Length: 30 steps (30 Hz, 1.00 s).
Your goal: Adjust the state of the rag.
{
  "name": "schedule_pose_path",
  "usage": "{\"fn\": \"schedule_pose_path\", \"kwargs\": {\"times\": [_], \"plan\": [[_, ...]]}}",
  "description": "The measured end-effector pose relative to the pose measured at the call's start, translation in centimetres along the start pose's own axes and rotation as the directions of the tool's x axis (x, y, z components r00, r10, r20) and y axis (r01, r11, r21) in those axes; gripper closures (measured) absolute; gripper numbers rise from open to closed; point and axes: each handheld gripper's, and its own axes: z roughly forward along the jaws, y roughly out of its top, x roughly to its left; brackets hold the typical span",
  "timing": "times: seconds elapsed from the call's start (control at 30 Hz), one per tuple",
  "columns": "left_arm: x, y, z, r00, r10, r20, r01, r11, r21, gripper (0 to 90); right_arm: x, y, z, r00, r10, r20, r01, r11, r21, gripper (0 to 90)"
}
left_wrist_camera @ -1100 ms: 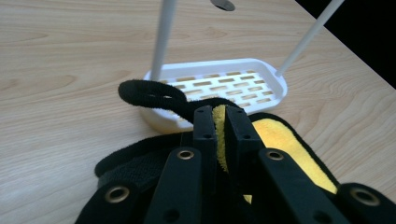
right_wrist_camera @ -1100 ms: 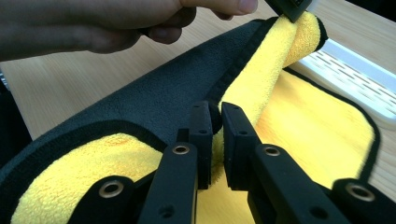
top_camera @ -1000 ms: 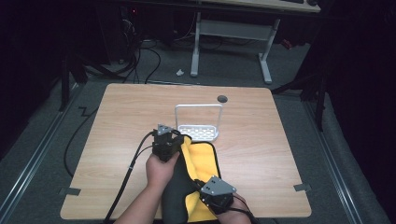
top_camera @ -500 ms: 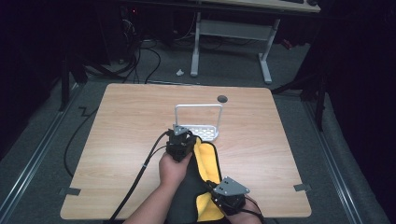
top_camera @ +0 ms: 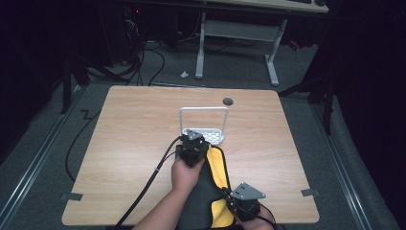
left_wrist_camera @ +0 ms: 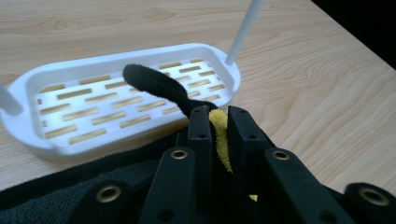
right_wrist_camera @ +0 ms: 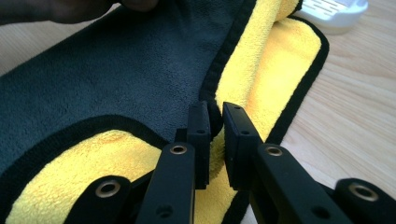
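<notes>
The yellow-and-grey towel (top_camera: pixel 210 191) is being clamped by both grippers' jaws (left ones have been loosening); it may be dropped short of the white rack (top_camera: pixel 203 127).

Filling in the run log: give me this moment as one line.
left tongs: shut on towel, jaws just easing open | right tongs: shut on towel | towel: black-yellow, corner lying over white rack | table: wood

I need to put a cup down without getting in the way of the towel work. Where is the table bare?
The table is bare left of the white rack and right of the yellow-and-black towel. The near middle is crowded by the towel and both claws.
</notes>
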Motion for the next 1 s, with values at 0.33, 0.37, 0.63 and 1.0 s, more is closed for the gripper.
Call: {"fn": "schedule_pose_path", "kwargs": {"times": [0.33, 0.37, 0.63, 1.0], "plan": [[0.0, 0.2, -1.7, 0.9952, 0.007, 0.098, -0.003, 0.9991, -0.042, 53.9, -0.9, -0.2, -1.2, 0.9985, 0.032, 0.045, -0.031, 0.999, -0.024, 70.5], [0.0, 0.1, -2.0, 0.9948, 0.013, 0.101, -0.008, 0.9988, -0.048, 53.4, -0.9, -0.1, -1.4, 0.9979, 0.028, 0.058, -0.026, 0.999, -0.032, 69.6], [1.3, -2.3, -4.6, 0.9944, 0.069, 0.08, -0.067, 0.9971, -0.036, 53.4, -1.4, -0.2, -1.4, 0.9963, 0.041, 0.075, -0.038, 0.999, -0.038, 69.5], [2.2, -9.4, -9.1, 0.9882, 0.115, 0.101, -0.12, 0.9917, 0.044, 54.9, -1.8, 1.5, 0.8, 0.9968, 0.028, 0.075, -0.027, 0.999, -0.026, 80.1]]}}
